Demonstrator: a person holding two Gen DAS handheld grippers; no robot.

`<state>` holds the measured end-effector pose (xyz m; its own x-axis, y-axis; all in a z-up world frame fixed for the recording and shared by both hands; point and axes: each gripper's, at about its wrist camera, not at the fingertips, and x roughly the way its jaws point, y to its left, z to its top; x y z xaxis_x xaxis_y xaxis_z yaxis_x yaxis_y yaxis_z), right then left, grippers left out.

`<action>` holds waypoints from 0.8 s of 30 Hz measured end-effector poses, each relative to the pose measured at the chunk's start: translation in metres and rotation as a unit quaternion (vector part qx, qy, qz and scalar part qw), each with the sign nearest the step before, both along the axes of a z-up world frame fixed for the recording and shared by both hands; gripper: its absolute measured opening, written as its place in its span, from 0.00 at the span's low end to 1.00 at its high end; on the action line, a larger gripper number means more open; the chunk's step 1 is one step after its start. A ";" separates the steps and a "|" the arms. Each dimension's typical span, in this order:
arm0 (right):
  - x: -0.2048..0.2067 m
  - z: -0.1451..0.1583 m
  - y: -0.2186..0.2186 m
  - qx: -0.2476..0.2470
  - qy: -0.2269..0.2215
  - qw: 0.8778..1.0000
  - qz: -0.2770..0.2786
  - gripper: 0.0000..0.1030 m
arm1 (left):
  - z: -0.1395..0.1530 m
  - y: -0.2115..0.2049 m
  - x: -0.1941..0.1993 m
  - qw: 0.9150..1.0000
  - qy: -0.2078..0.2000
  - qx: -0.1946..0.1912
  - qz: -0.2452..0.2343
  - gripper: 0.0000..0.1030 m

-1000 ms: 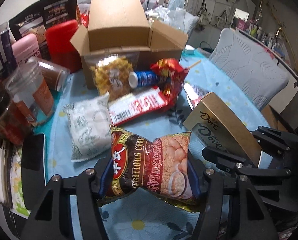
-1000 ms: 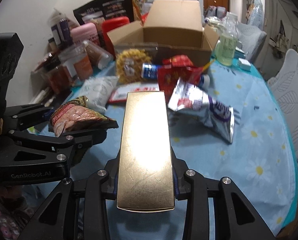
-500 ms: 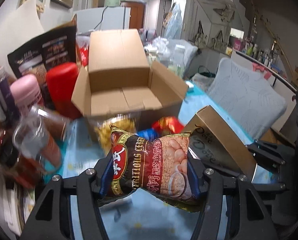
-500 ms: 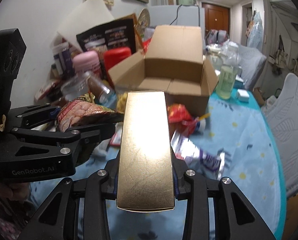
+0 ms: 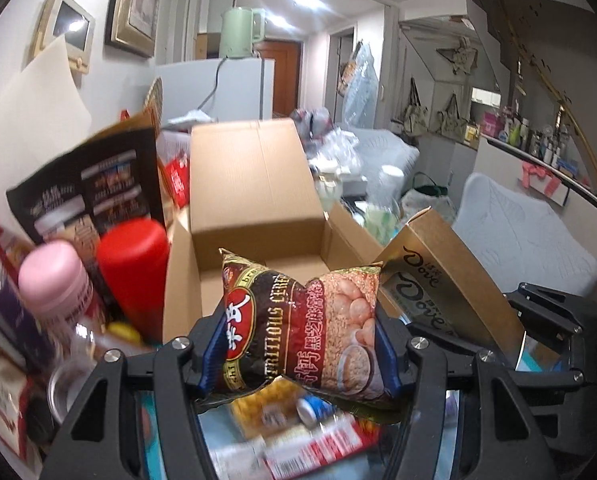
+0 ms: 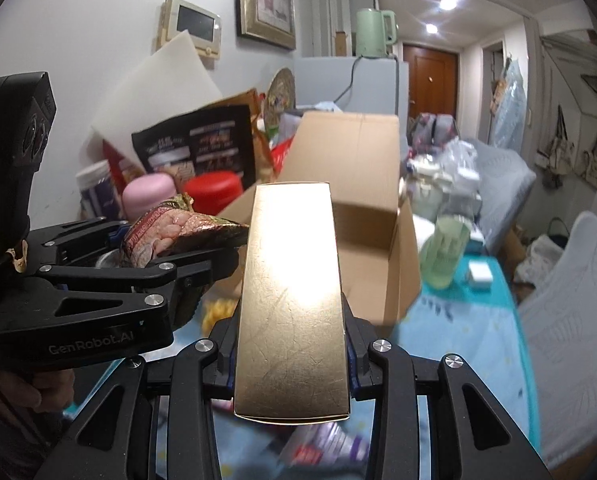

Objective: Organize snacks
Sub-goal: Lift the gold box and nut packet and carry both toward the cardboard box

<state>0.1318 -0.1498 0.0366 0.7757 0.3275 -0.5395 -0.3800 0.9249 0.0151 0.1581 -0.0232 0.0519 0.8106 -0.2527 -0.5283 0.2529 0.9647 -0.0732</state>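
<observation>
Glossy gold carton [image 6: 292, 304], matt cardboard box [image 6: 372, 216]

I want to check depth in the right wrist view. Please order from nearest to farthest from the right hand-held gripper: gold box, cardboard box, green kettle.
1. Gold box, held in the right hand-held gripper.
2. Cardboard box, open, straight ahead on the table.
3. Green kettle, far back, high on the white fridge.

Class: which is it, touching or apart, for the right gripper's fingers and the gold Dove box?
Touching. The right wrist view shows the right gripper with both fingers pressed against the gold Dove box sides.
</observation>
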 end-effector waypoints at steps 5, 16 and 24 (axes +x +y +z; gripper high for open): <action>0.038 0.017 0.003 -0.002 -0.016 1.000 0.003 0.36 | 0.015 0.002 0.035 0.999 -0.021 -0.010 0.023 0.59; 0.129 0.025 0.014 -0.005 -0.019 1.000 0.007 0.36 | 0.018 0.009 0.119 0.997 -0.027 -0.027 0.064 0.59; 0.181 0.008 0.021 -0.011 -0.007 1.000 0.011 0.36 | -0.006 0.017 0.167 0.996 -0.004 -0.002 0.088 0.59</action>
